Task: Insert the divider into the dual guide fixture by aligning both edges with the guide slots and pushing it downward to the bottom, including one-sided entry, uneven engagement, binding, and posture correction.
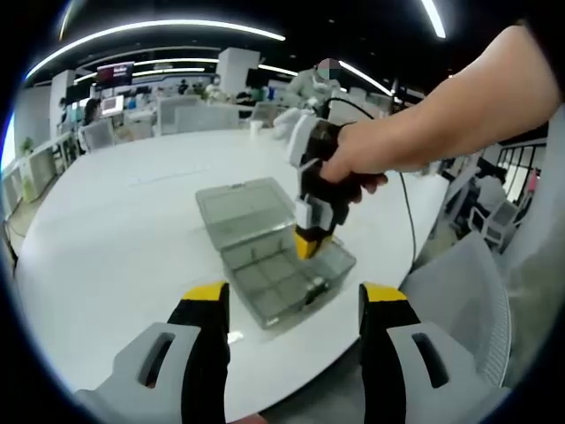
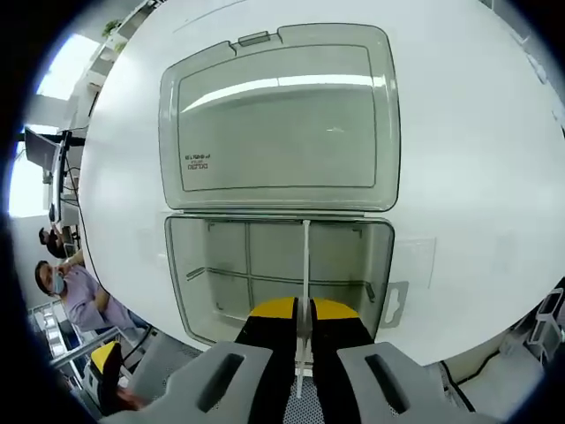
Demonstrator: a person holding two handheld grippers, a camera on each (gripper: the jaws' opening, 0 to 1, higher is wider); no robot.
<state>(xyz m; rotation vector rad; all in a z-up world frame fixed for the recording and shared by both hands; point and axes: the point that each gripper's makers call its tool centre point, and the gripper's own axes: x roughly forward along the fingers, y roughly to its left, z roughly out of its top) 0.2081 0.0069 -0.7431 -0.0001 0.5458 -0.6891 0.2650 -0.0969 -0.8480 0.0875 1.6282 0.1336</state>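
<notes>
A clear grey plastic box [image 1: 269,265] lies open on the white table [image 1: 132,230], its lid [image 2: 278,115] folded flat behind the tray [image 2: 229,256]. Fixed partitions cross the tray. My right gripper [image 2: 303,311] is shut on a thin clear divider [image 2: 306,256], seen edge-on and running from the jaws to the tray's far wall. In the left gripper view a hand [image 1: 371,155] holds that right gripper [image 1: 307,240] tip-down over the tray's right part. My left gripper [image 1: 296,296] hangs open near the table's front edge, short of the box, nothing between its jaws.
The table's curved front edge [image 1: 291,393] runs just under my left jaws. A grey chair [image 1: 468,291] stands at the right. A cable [image 1: 408,212] trails from the right gripper. Further tables, chairs and people fill the room behind. A latch tab [image 2: 395,305] sticks out from the tray's right side.
</notes>
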